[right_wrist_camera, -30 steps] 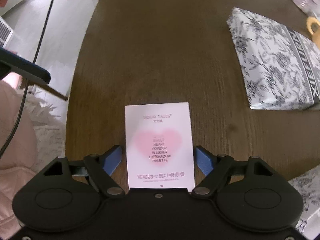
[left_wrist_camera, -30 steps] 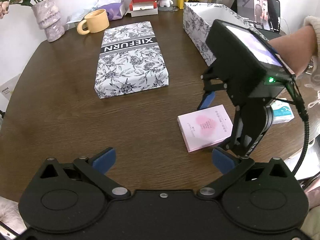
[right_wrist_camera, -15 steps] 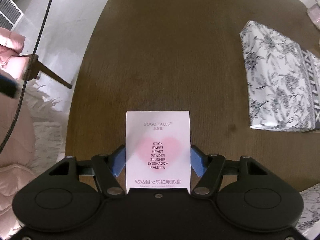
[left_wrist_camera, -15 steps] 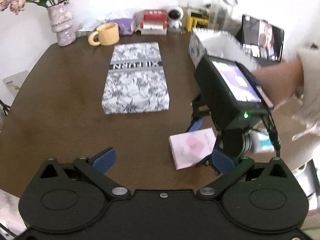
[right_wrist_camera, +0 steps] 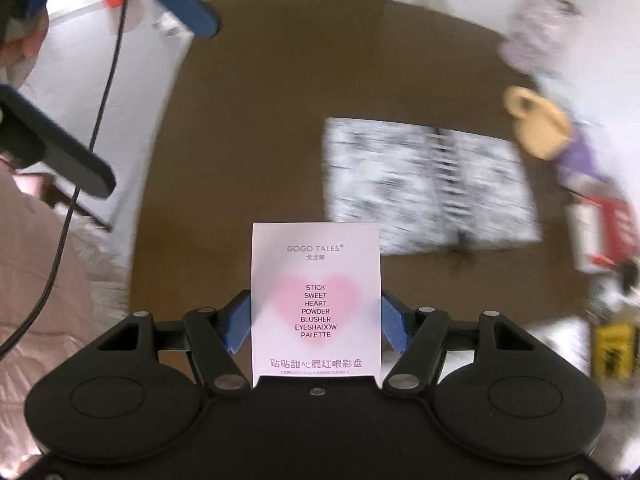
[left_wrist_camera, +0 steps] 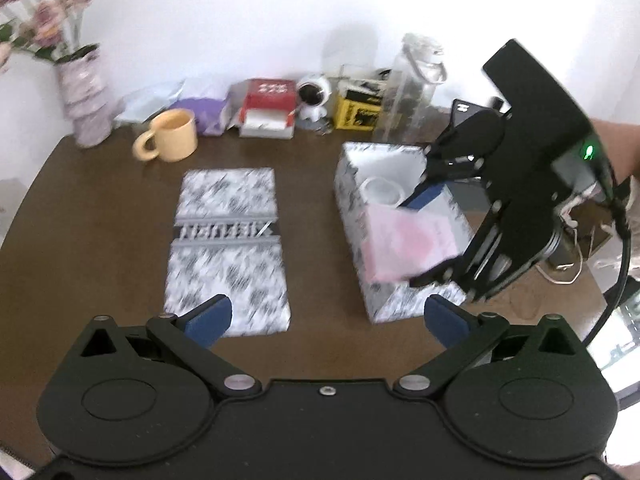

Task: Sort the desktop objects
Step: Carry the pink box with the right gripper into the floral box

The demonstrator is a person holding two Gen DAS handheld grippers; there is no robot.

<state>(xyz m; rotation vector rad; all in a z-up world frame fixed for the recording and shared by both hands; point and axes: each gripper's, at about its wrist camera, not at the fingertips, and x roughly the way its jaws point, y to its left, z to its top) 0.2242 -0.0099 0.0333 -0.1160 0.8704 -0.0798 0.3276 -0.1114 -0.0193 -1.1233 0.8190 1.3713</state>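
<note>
My right gripper (right_wrist_camera: 316,320) is shut on a pink-and-white eyeshadow palette box (right_wrist_camera: 316,300), its blue pads pressing both long sides. In the left wrist view the right gripper (left_wrist_camera: 430,236) holds that pink box (left_wrist_camera: 408,240) in the air above the open floral-patterned box (left_wrist_camera: 352,196), which has a white round thing (left_wrist_camera: 382,190) inside. The matching patterned lid (left_wrist_camera: 228,248) lies flat on the brown table to the left. Over the table's near side my left gripper (left_wrist_camera: 328,316) stands open with nothing between its fingers.
Along the back wall stand a yellow mug (left_wrist_camera: 172,136), a vase of flowers (left_wrist_camera: 82,100), a red-and-white box (left_wrist_camera: 268,108), a small white robot figure (left_wrist_camera: 316,100), a yellow-black box (left_wrist_camera: 358,112) and a clear bottle (left_wrist_camera: 412,88). Cables (left_wrist_camera: 568,264) lie at the right.
The right gripper closed on the pink box, lifted it off the table and carried it over the open patterned box. The left gripper rose and pulled back, still open.
</note>
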